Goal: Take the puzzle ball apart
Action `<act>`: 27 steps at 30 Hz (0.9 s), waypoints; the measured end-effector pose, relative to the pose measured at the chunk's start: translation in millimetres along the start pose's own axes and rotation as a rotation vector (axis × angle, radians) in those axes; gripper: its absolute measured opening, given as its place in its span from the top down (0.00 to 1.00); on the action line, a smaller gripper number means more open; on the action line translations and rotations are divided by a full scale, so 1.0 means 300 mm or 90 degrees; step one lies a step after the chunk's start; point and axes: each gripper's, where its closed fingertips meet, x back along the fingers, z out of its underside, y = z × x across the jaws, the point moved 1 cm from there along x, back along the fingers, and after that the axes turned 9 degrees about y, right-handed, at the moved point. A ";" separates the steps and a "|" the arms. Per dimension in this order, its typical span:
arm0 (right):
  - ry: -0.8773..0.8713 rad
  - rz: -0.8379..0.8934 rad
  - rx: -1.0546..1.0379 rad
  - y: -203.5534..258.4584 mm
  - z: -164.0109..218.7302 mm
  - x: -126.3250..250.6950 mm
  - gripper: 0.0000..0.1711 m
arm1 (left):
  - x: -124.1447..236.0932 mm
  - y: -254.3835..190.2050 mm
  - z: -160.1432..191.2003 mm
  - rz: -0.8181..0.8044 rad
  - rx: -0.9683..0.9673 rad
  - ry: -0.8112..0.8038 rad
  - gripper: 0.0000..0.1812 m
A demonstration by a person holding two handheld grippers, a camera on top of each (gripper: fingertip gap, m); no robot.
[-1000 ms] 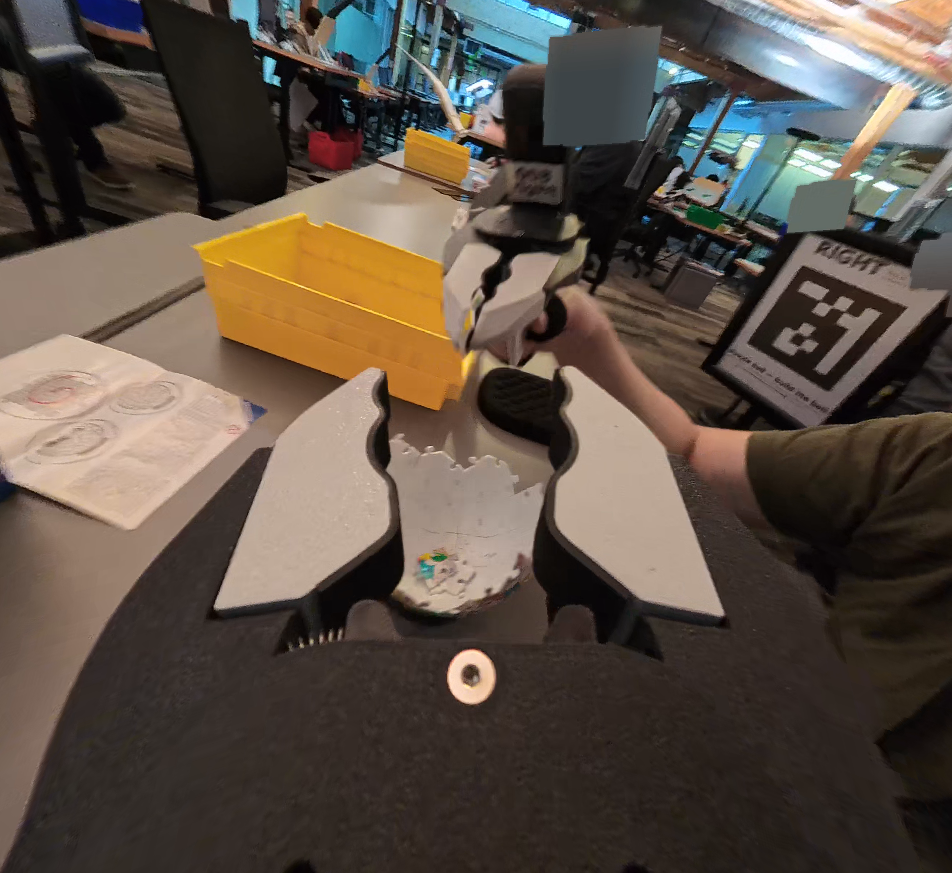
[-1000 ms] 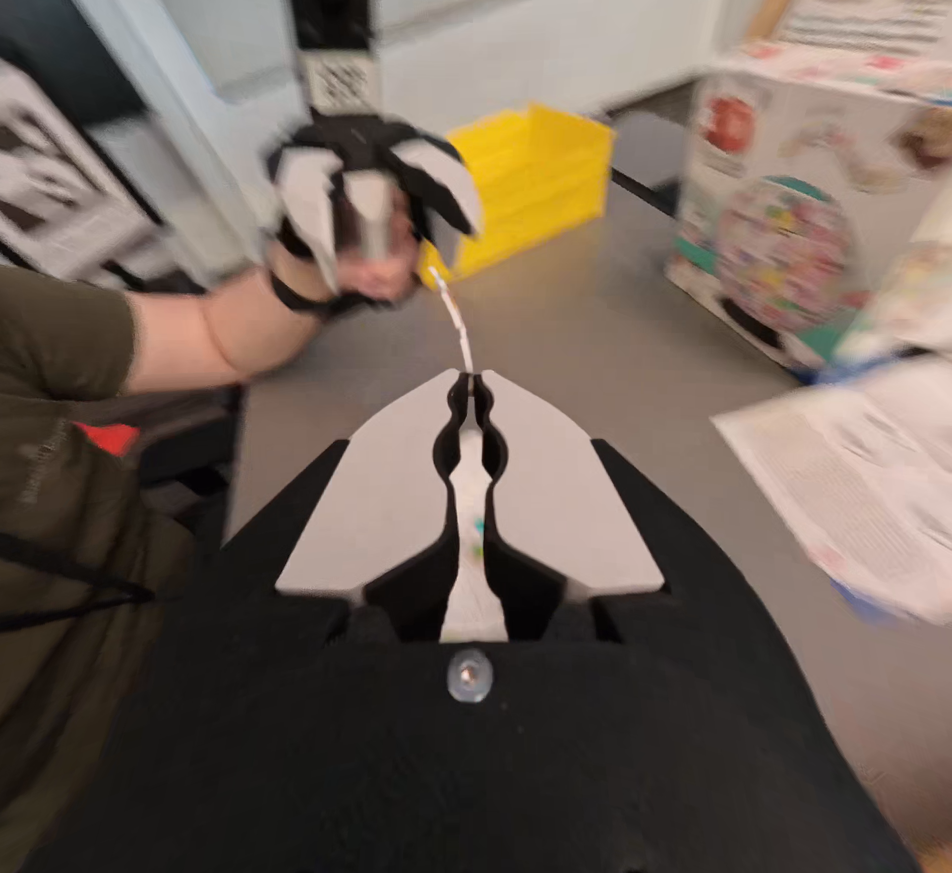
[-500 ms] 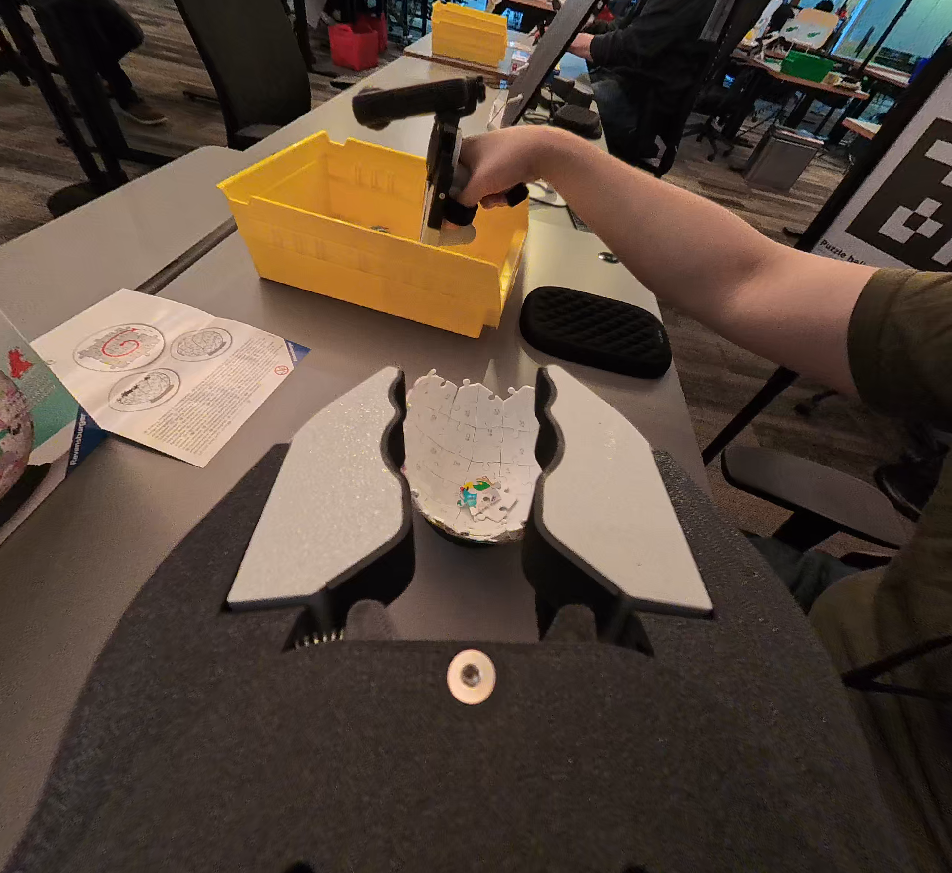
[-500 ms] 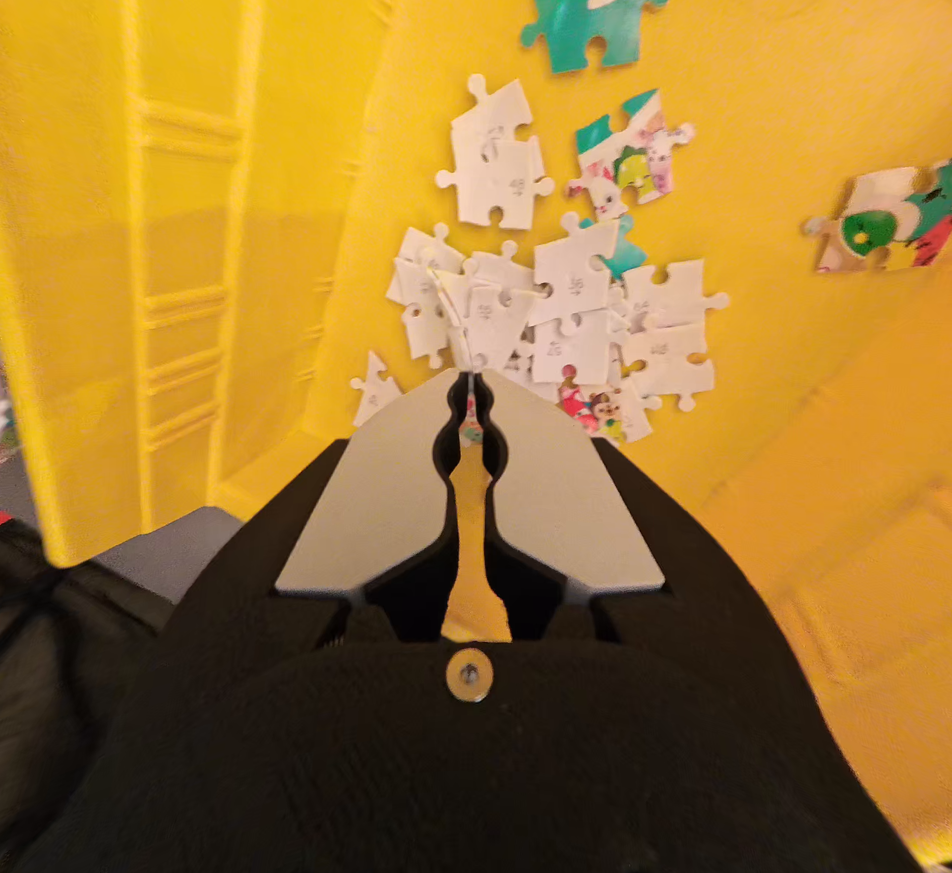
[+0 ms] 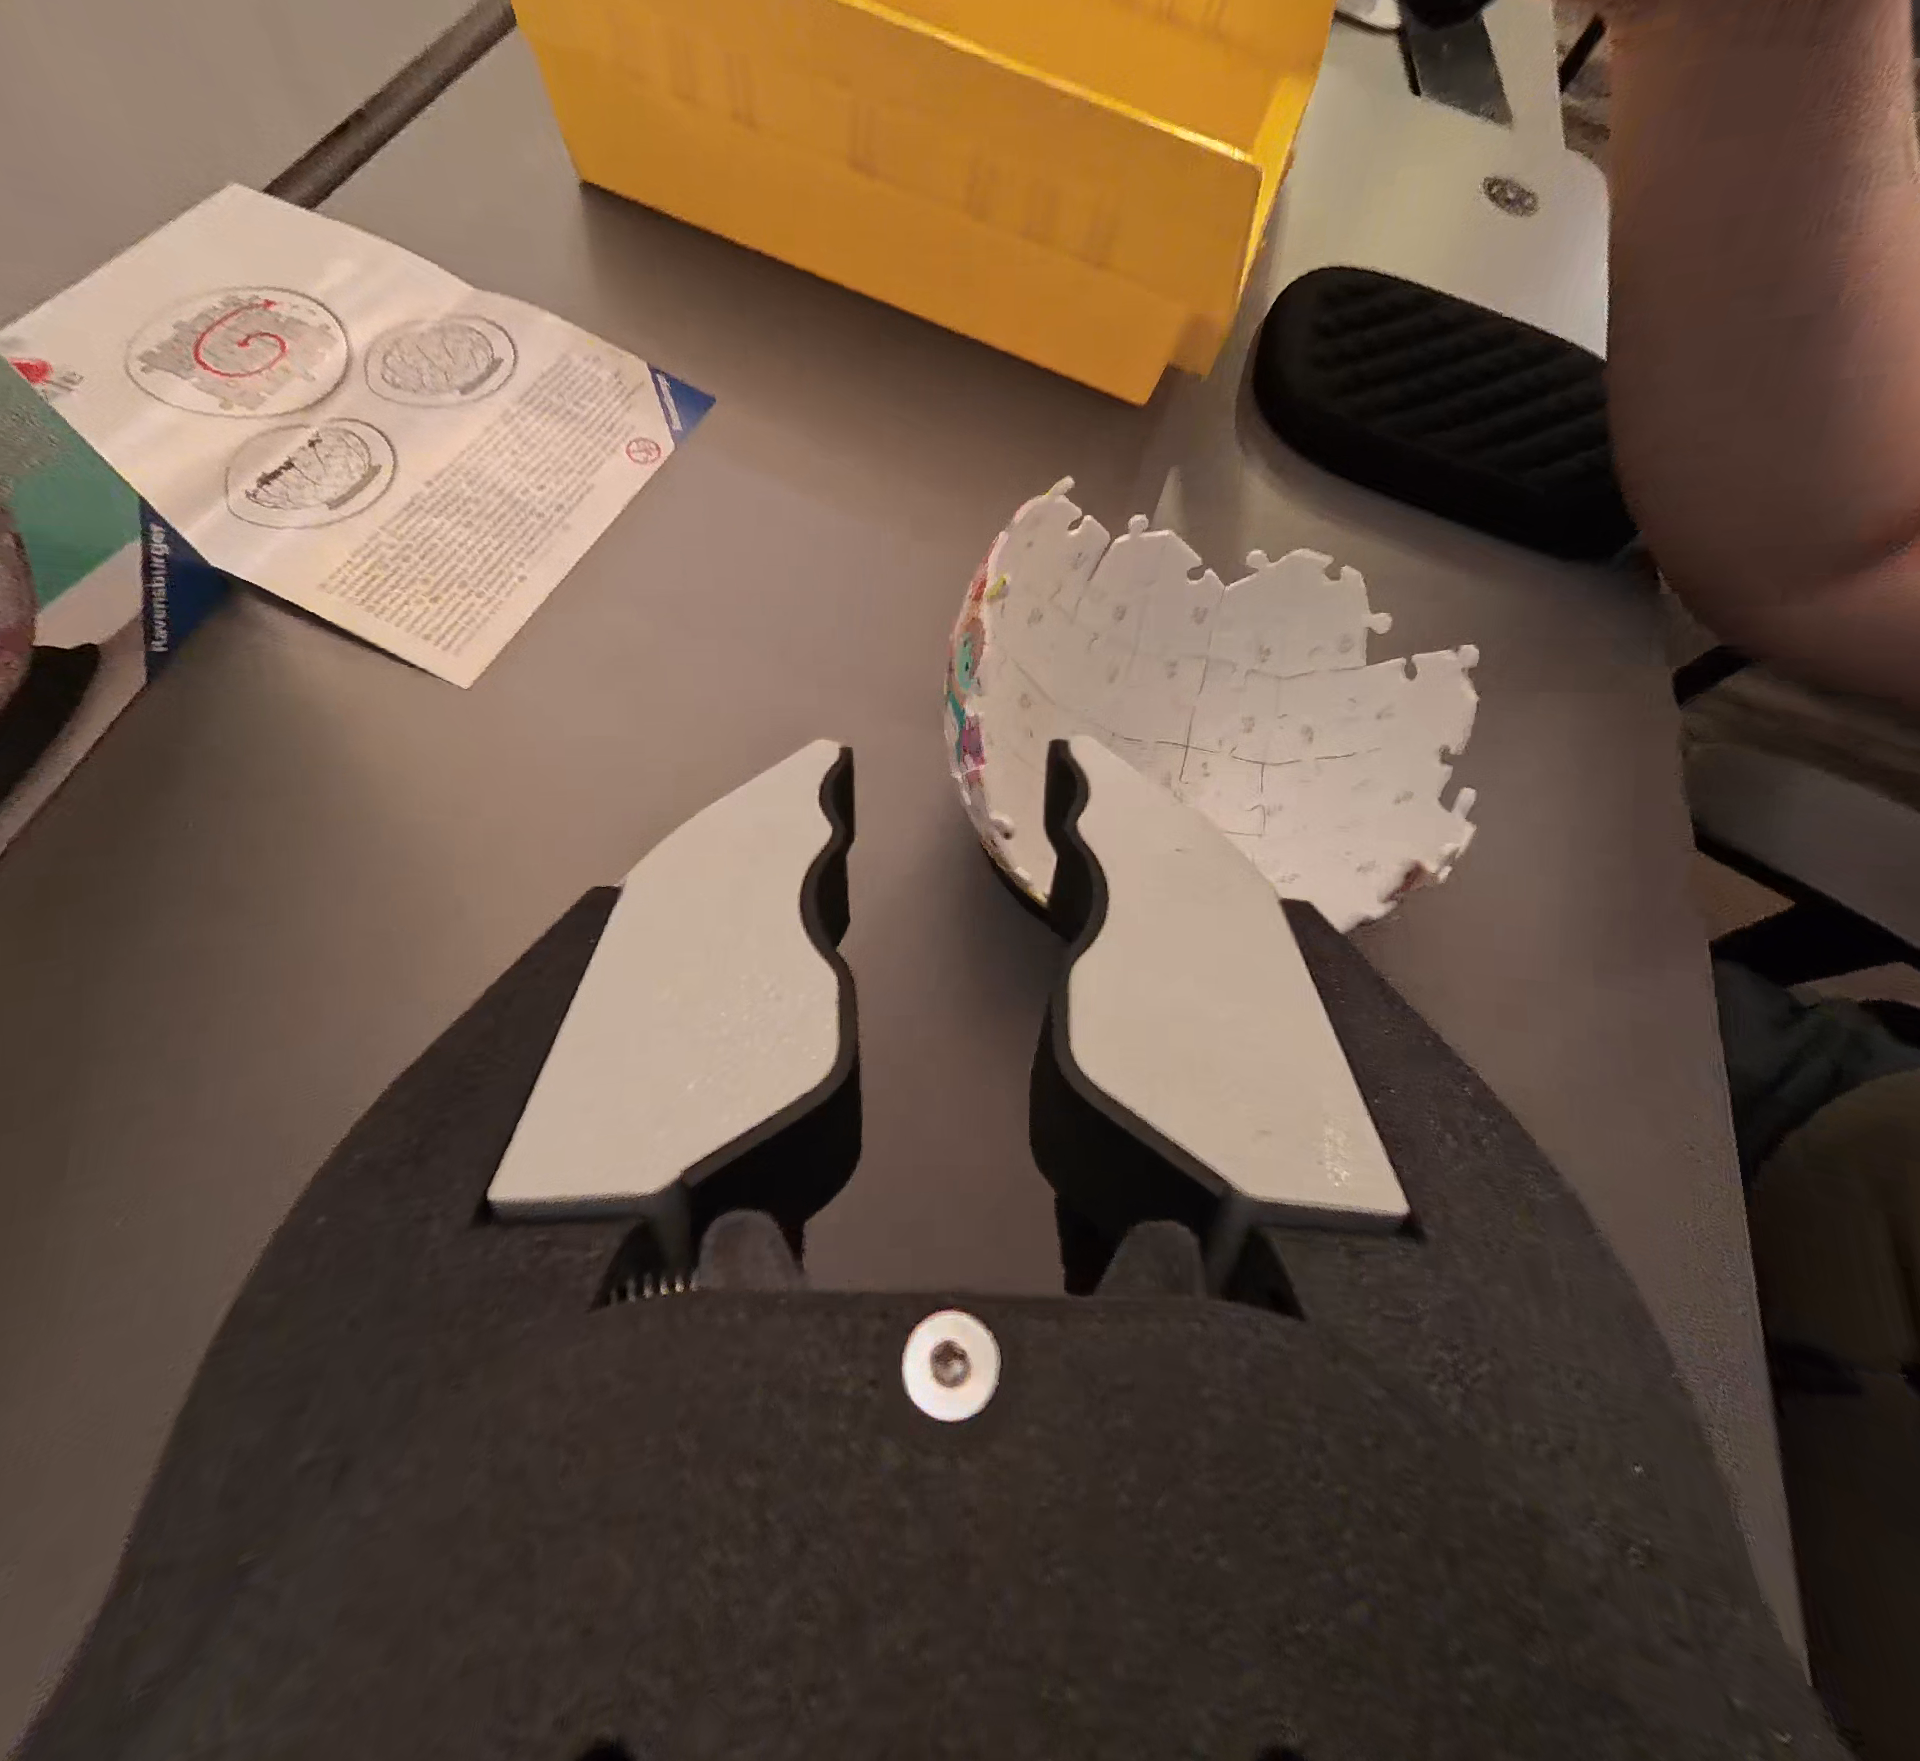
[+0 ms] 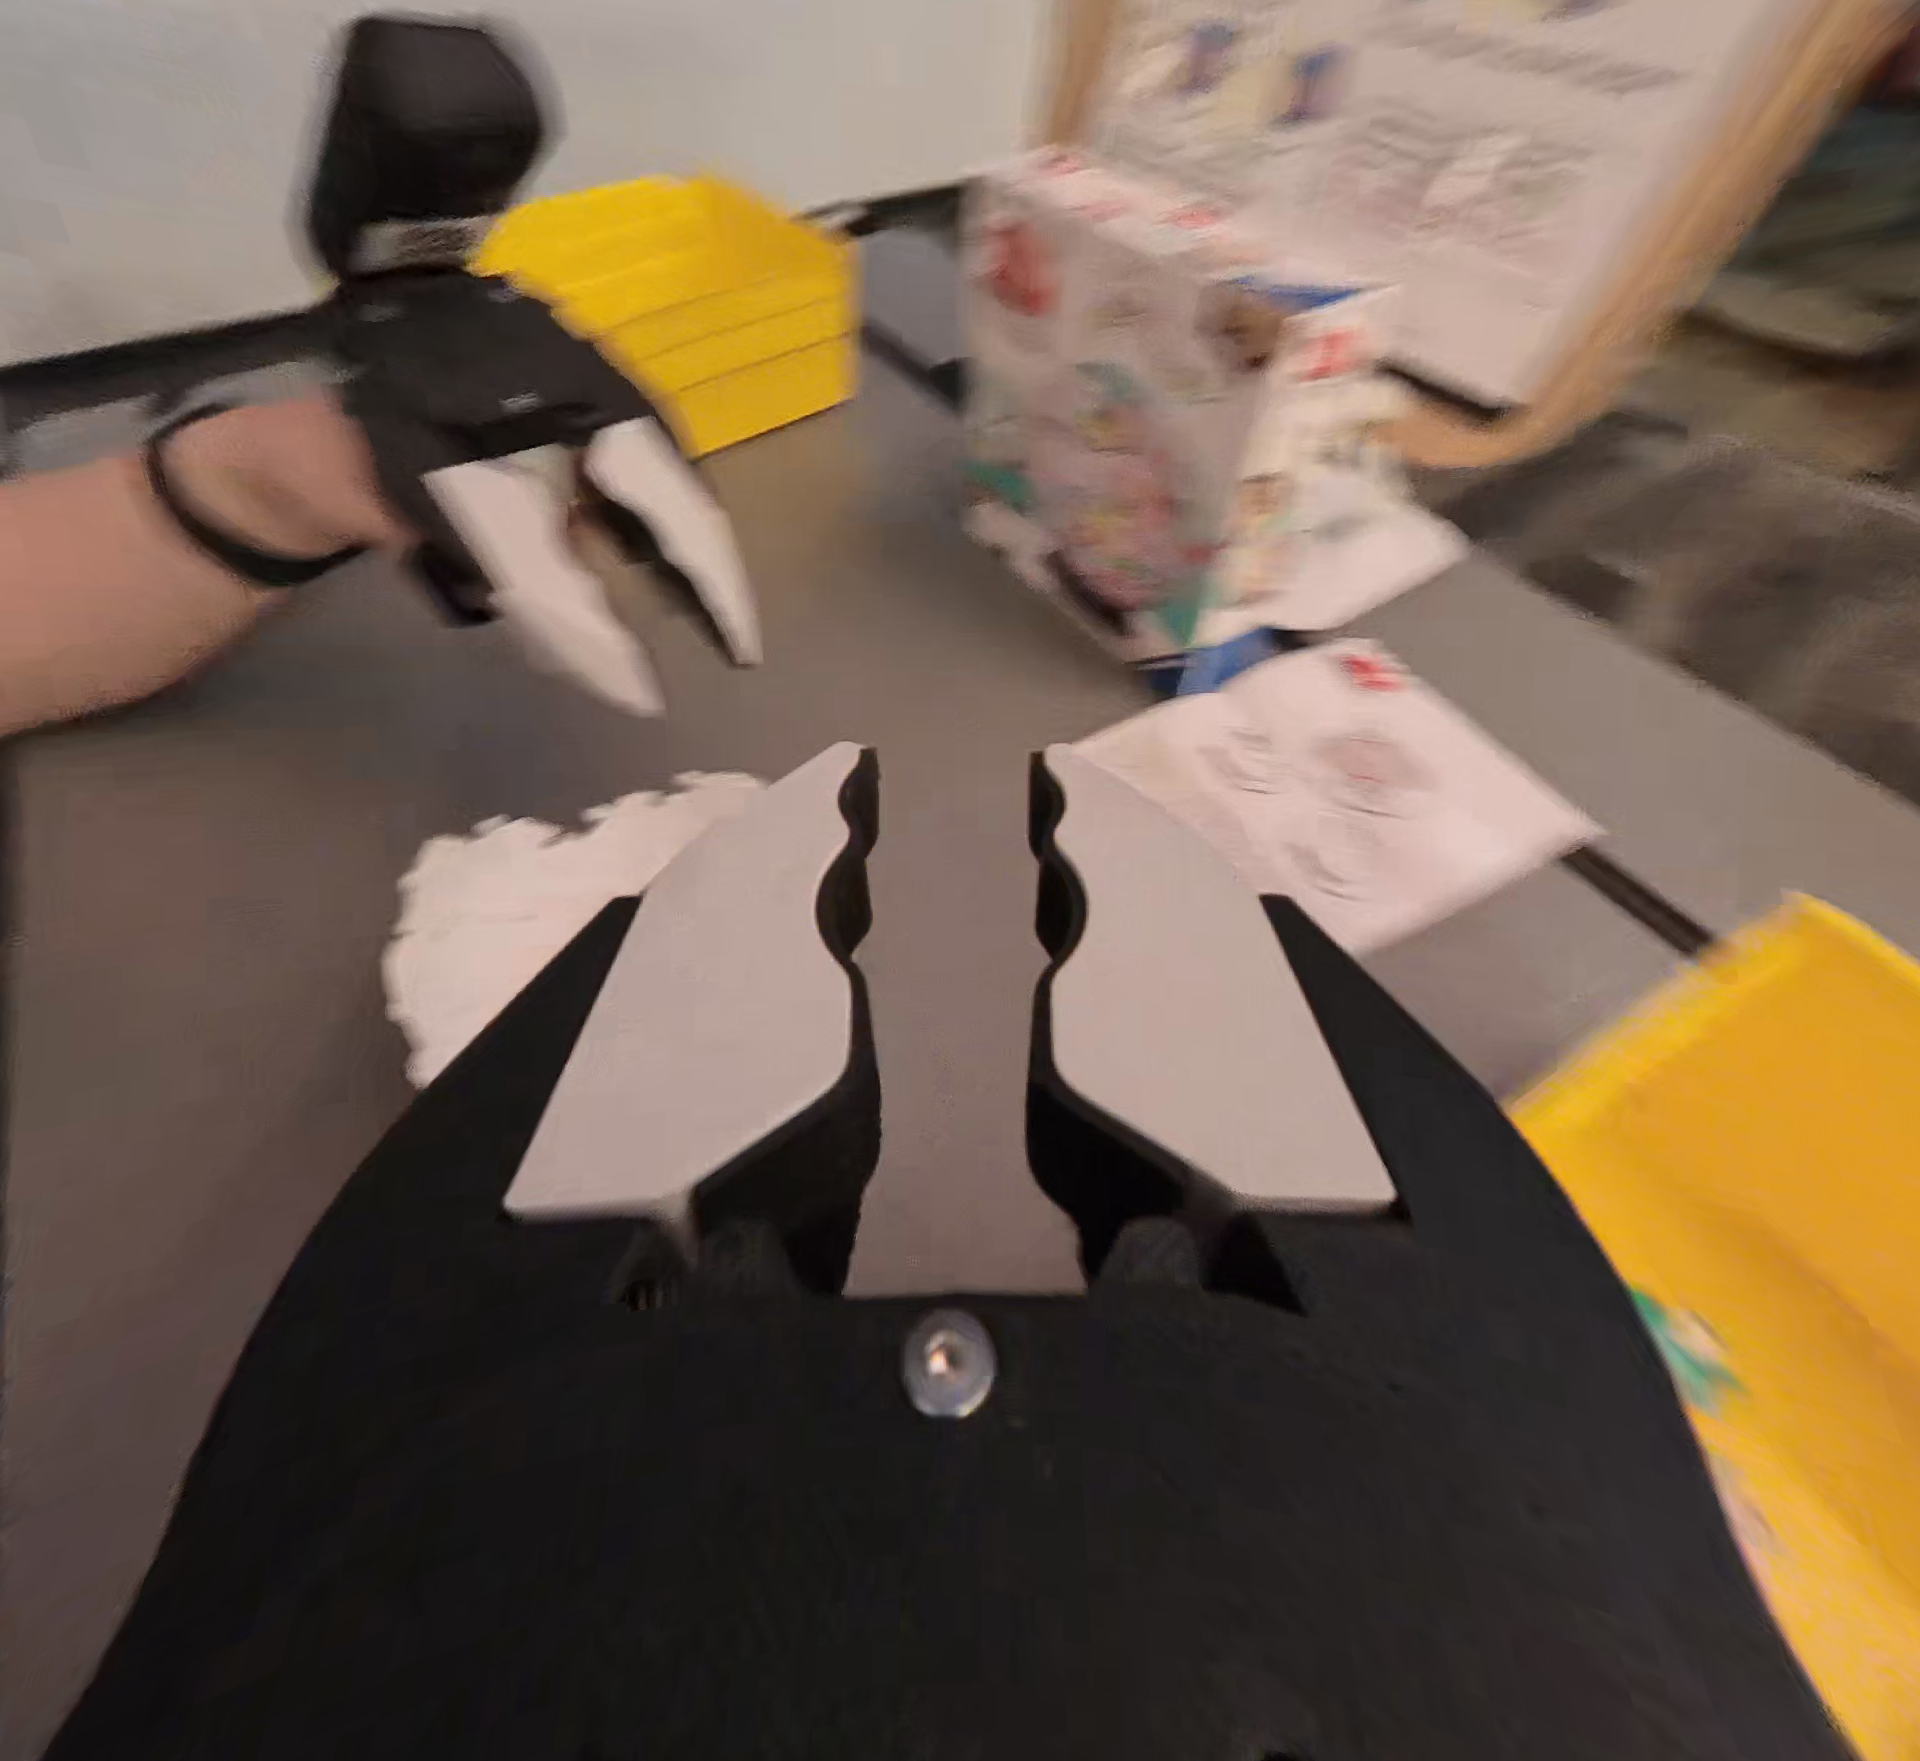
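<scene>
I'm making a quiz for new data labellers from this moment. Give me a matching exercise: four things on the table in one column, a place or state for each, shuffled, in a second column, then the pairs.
Things
1. puzzle ball shell
2. yellow bin
3. instruction sheet
4. left gripper

States
A. flat on the table, left of the shell
B. open, holding nothing
C. half taken apart, white inside showing
D. upright beyond the shell

Pairs: 1-C, 2-D, 3-A, 4-B
</scene>
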 end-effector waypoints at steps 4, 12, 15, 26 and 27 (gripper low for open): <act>0.105 -0.105 0.175 0.181 0.075 -0.238 0.81 | -0.050 -0.021 0.036 0.037 0.022 0.047 0.84; 0.284 -0.207 0.278 0.224 0.207 -0.423 0.85 | -0.132 -0.029 0.101 0.047 0.043 0.114 0.92; 0.307 -0.244 0.289 0.237 0.220 -0.435 0.91 | -0.147 -0.029 0.108 0.053 0.050 0.118 0.94; 0.307 -0.244 0.363 0.244 0.234 -0.430 0.97 | -0.154 -0.022 0.117 0.058 0.084 0.119 0.97; 0.302 -0.243 0.371 0.246 0.233 -0.428 0.97 | -0.153 -0.022 0.118 0.060 0.087 0.119 0.97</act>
